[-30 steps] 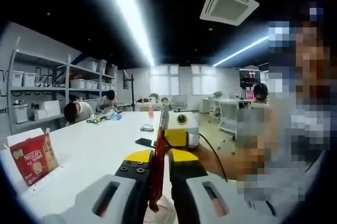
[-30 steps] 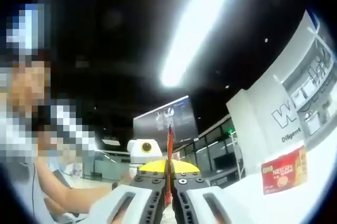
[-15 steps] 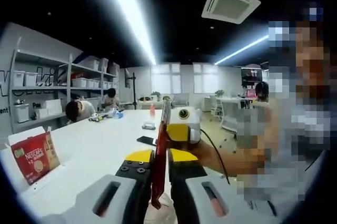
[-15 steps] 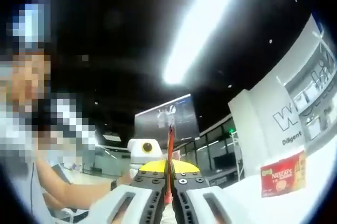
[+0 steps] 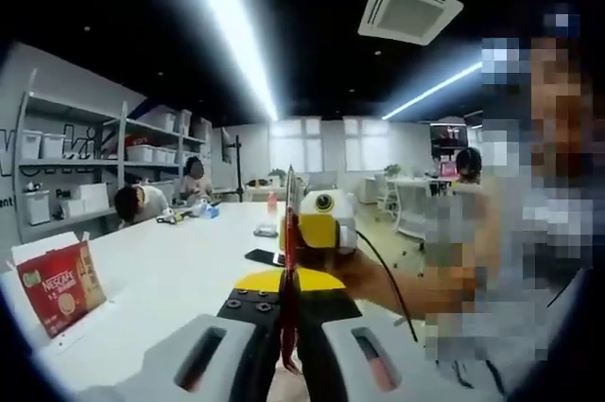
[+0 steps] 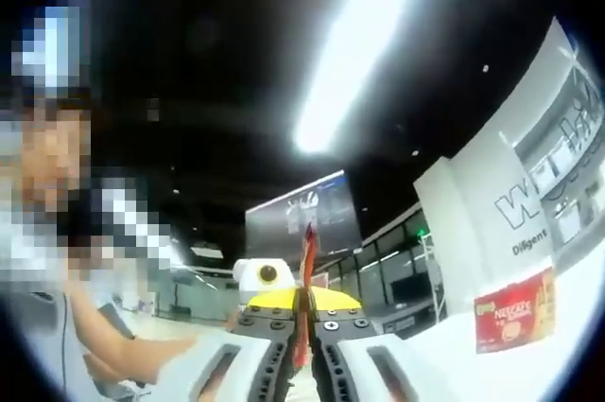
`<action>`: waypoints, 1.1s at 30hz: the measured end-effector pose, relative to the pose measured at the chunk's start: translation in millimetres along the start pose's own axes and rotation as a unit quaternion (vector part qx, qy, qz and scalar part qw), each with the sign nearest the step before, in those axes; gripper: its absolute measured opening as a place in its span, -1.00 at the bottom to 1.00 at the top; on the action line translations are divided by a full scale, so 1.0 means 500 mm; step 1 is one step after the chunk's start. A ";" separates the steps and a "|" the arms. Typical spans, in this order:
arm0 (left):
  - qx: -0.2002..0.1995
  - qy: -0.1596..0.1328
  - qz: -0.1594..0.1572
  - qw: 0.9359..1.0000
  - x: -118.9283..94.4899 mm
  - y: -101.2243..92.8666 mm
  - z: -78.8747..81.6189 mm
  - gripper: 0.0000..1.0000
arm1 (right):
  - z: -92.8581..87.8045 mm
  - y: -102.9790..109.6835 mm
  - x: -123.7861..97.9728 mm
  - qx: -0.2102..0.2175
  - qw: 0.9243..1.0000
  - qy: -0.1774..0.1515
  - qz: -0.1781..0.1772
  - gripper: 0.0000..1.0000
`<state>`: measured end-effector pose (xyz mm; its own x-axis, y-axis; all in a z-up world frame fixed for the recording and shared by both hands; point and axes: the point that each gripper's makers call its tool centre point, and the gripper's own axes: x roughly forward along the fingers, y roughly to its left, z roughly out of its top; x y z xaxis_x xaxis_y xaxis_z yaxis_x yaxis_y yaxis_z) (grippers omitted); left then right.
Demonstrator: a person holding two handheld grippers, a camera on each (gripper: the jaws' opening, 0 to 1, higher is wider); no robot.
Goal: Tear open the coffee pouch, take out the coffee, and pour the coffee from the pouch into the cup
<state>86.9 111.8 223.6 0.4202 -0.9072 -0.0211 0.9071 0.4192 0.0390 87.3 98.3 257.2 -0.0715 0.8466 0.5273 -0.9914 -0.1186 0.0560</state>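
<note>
Currently both grippers pinch the same red coffee pouch [image 5: 288, 270], which is seen edge-on as a thin red strip held up in the air above the white surface [image 5: 180, 274]. Left gripper [image 5: 286, 296]: jaws closed narrow on the pouch, which stands roughly upright between the yellow-tipped jaws and rises past them. Beyond it in the left gripper view, the right gripper [image 5: 317, 232] faces the camera with its yellow and white body just behind the pouch's upper part, held in a person's hand [image 5: 373, 279]; a black cable runs down from it. Right gripper [image 6: 304, 315]: jaws likewise closed narrow on the pouch [image 6: 303, 303], red strip running straight up between them. In the right gripper view the left gripper [image 6: 269, 279] sits just behind the pouch, white with a yellow front. Whether the pouch is torn yet cannot be told from either view. A red Nescafe box [image 5: 57, 284] stands open on the surface, well to the left of the left gripper; the same box [image 6: 513, 315] appears at the right in the right gripper view. A dark phone-like item [image 5: 260, 256] lies farther along the surface. Shelving with white bins [image 5: 66, 170] lines the wall, and two people [image 5: 137, 201] sit at the far end of the surface.
</note>
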 end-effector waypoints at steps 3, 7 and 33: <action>-0.003 -0.002 0.000 1.000 0.006 0.001 -0.006 -0.89 | -0.001 -0.003 -0.003 0.002 1.000 -0.001 0.002 -0.86; -0.004 0.006 0.007 1.000 0.007 0.005 -0.015 -0.87 | -0.009 -0.005 -0.008 0.006 1.000 0.006 -0.002 -0.93; -0.006 0.003 0.011 1.000 -0.001 0.001 -0.015 -0.90 | 0.011 0.005 -0.013 -0.006 1.000 -0.005 -0.008 -0.86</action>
<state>87.4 112.6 216.0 0.4400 -0.8976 -0.0264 0.8979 0.4393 0.0282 86.1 89.9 258.5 -0.0554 0.8433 0.5347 -0.9936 -0.0993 0.0536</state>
